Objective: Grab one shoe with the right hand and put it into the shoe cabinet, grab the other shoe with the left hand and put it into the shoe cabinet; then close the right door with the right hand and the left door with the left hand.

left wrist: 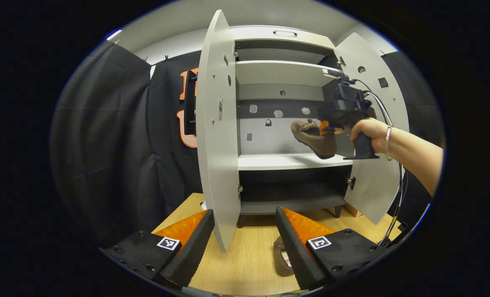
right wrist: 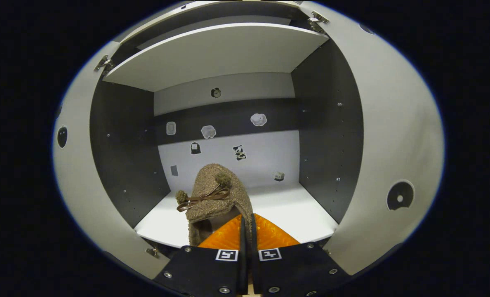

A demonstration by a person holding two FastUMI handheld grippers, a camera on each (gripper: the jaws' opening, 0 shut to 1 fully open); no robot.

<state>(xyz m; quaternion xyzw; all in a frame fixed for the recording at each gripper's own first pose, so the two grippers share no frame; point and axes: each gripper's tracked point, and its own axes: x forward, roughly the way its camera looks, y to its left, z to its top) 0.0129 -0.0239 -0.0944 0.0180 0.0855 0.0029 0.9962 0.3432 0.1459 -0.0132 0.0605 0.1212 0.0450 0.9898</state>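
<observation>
While both doors stand wide, we see the shoe cabinet (left wrist: 286, 103) ahead of our left gripper (left wrist: 245, 243), which is spread apart and holds nothing. Below it lies the tabletop (left wrist: 249, 255). Our right gripper (right wrist: 247, 231) is clenched on a fuzzy brown shoe (right wrist: 216, 194), lifted just above the white shelf (right wrist: 294, 210). The other shoe (left wrist: 281, 258) lies on the tabletop beside our left gripper's right finger.
</observation>
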